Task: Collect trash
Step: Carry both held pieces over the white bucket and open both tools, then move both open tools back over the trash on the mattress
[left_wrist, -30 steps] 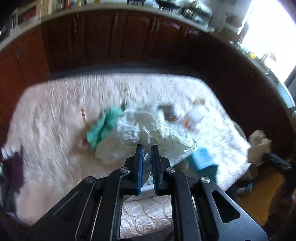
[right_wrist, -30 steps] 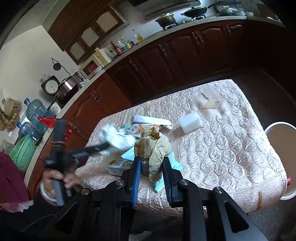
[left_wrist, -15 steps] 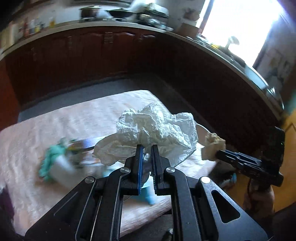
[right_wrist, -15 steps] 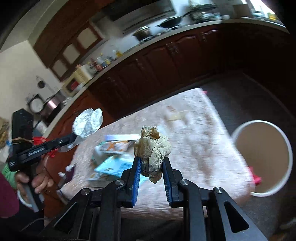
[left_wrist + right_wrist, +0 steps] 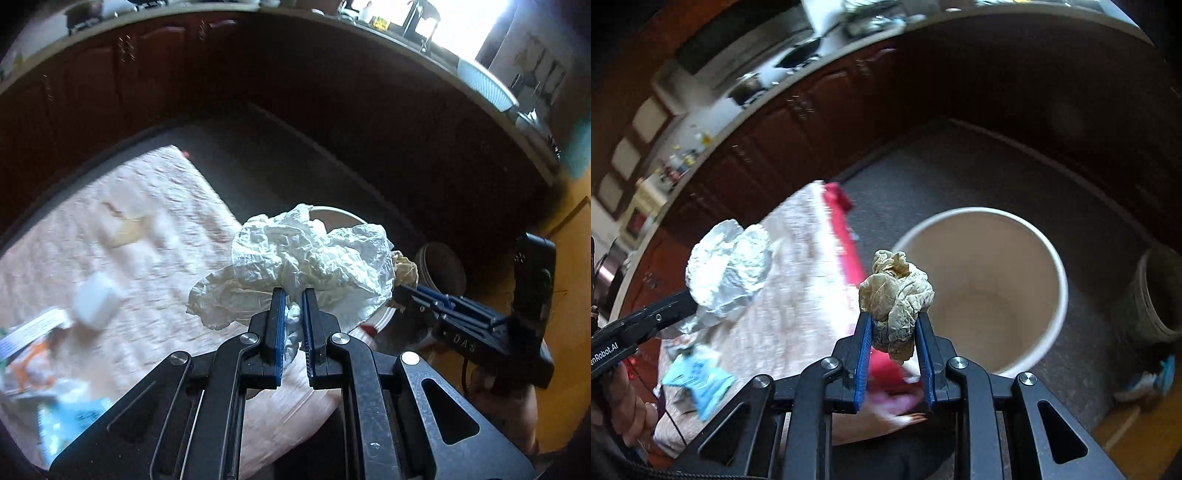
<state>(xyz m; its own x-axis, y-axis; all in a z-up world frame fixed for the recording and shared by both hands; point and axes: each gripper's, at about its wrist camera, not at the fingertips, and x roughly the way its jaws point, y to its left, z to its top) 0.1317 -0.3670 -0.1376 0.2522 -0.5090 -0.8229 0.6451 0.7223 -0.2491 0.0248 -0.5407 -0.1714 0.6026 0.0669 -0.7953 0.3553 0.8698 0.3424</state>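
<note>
My left gripper (image 5: pixel 293 295) is shut on a crumpled white paper (image 5: pixel 310 258), held in the air over the table's right end; the same paper (image 5: pixel 729 271) shows at the left of the right wrist view. My right gripper (image 5: pixel 893 319) is shut on a crumpled brown paper ball (image 5: pixel 895 295), which hangs just left of the open white trash bin (image 5: pixel 1049 254) on the floor. In the left wrist view the brown ball (image 5: pixel 406 267) peeks out behind the white paper, and the bin's rim (image 5: pixel 332 210) is mostly hidden by it.
The quilted pink table (image 5: pixel 147 266) still holds a white block (image 5: pixel 96 301), a light scrap (image 5: pixel 127 227) and blue and orange wrappers (image 5: pixel 696 380). A dark round basket (image 5: pixel 1156 291) stands right of the bin. Dark cabinets ring the grey floor.
Both grippers have swung right, off the table's middle toward the bin, each keeping its paper. The bin now sits close in front of the right gripper.
</note>
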